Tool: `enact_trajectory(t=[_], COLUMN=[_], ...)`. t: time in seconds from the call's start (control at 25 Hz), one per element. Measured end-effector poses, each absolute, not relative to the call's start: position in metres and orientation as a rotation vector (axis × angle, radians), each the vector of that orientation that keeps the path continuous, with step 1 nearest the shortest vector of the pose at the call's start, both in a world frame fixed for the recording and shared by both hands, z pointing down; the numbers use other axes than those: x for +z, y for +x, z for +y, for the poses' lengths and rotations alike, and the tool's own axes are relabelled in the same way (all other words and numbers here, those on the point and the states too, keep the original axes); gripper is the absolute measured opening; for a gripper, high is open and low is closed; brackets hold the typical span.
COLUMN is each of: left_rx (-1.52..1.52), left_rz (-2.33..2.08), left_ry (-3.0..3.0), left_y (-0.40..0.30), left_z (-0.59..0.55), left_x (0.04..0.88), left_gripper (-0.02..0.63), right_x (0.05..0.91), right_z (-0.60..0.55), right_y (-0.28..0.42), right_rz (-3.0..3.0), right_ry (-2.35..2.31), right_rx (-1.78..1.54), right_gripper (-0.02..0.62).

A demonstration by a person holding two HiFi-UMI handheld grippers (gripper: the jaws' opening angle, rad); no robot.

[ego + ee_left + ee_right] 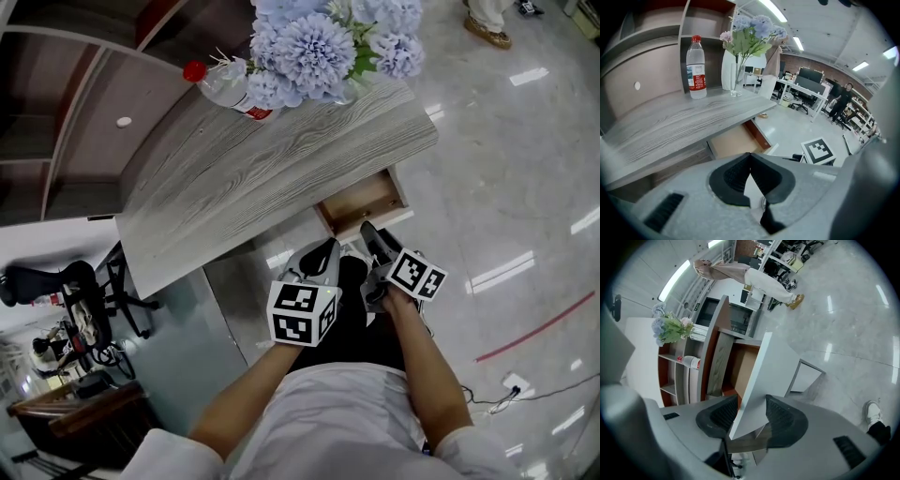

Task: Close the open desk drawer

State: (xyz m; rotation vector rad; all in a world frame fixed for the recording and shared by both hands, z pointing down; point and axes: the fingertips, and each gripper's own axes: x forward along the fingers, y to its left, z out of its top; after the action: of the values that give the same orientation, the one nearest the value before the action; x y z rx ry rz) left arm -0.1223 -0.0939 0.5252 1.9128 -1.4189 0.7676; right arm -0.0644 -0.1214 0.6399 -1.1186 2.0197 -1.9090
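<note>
1. The person's forearms point(412, 356) lie nearest, reaching to both grippers just below the grey surface point(262, 178).
2. The left gripper point(750, 157) has its jaws pressed together on nothing, near the drawer point(361, 199).
3. The right gripper point(752, 399) has its jaws wide, straddling the white drawer front point(773, 366) without clamping it. The drawer stands pulled out under the surface's right end.
4. Risk: a push off-centre may skew the drawer. The jaw inside could be pinched against the desk frame as the drawer shuts.
5. The runners and any handle are hidden. Whether a pad touches the drawer front is unclear.
</note>
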Motion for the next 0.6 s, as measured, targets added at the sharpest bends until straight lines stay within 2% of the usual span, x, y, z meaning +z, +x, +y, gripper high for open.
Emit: enact_trajectory(t=[0.28,0.6], left_rx=[0.785,0.786], left_rz=[-1.421,-1.410], left_ry=[1.927,1.943], left_y=[-0.129,-0.125], left_z=[-0.100,-0.103], left_x=[0.519,0.515], left_gripper=[0.003,0.003], right_x=[0.641,0.623], right_z=[-0.121,-0.123], right_y=[-0.064,-0.064], right_rz=[1.982,1.947], right_ry=[-1.148,-1.079], right_rx=[-1.929,-1.906], right_gripper=[0.150,0.146])
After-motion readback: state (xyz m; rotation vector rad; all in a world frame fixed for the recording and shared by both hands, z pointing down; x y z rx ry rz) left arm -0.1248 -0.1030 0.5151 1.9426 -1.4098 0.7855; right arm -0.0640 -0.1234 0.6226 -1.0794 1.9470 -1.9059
